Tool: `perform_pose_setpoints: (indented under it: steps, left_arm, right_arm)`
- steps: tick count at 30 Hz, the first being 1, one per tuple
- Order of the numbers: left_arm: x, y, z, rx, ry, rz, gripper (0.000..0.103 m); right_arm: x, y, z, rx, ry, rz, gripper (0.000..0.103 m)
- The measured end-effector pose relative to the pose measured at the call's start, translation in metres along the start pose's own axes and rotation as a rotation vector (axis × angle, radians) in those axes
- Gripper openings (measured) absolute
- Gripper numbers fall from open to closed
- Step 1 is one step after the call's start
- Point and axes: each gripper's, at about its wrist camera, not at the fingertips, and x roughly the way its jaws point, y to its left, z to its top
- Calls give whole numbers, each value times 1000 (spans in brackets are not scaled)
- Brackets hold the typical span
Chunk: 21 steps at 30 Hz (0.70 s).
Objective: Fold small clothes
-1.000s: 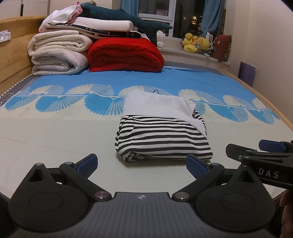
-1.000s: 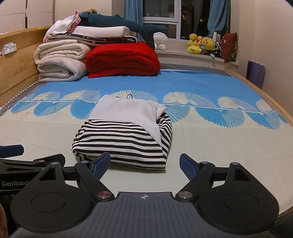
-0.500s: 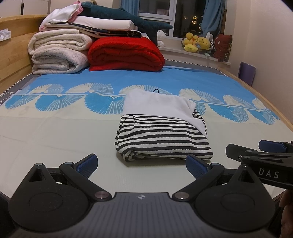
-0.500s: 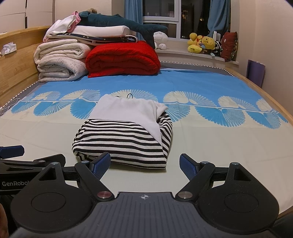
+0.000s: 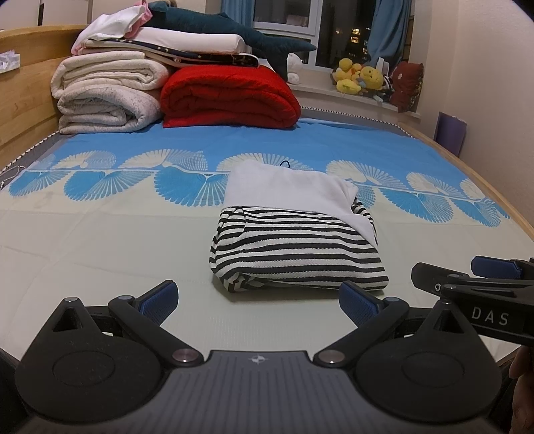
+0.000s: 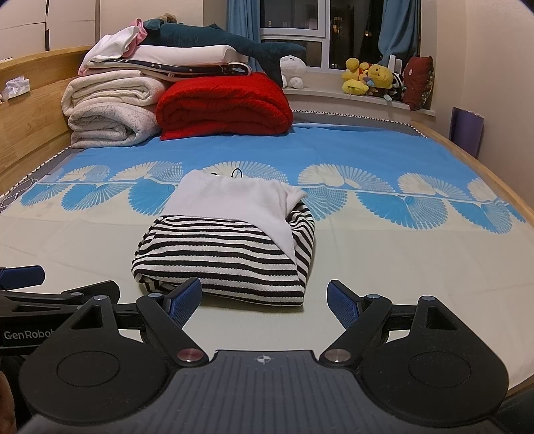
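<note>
A folded black-and-white striped garment (image 5: 293, 253) (image 6: 227, 257) lies on the bed with a folded white garment (image 5: 290, 190) (image 6: 233, 203) resting on its far half. My left gripper (image 5: 258, 300) hovers open just in front of the pile, nothing between its blue pads. My right gripper (image 6: 265, 298) is also open and empty, close to the pile's near edge. In the left wrist view, the right gripper (image 5: 474, 277) shows at the right edge; in the right wrist view, the left gripper (image 6: 40, 283) shows at the left edge.
A bed sheet (image 5: 100, 233) with a blue fan pattern covers the bed. Rolled white blankets (image 5: 106, 96), a red quilt (image 5: 230, 96) and a plush shark (image 5: 233, 30) are stacked at the headboard end. Plush toys (image 6: 370, 76) sit on the windowsill. A wooden bed rim (image 6: 484, 170) runs along the right.
</note>
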Motion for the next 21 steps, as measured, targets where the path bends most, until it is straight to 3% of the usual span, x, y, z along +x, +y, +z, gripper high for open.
perform_pose_setpoints:
  steps: [21]
  left_arm:
    - [1,-1,-4,-8,4,4,102]
  right_arm:
    - [2,-2,-2,-1,10,4,83]
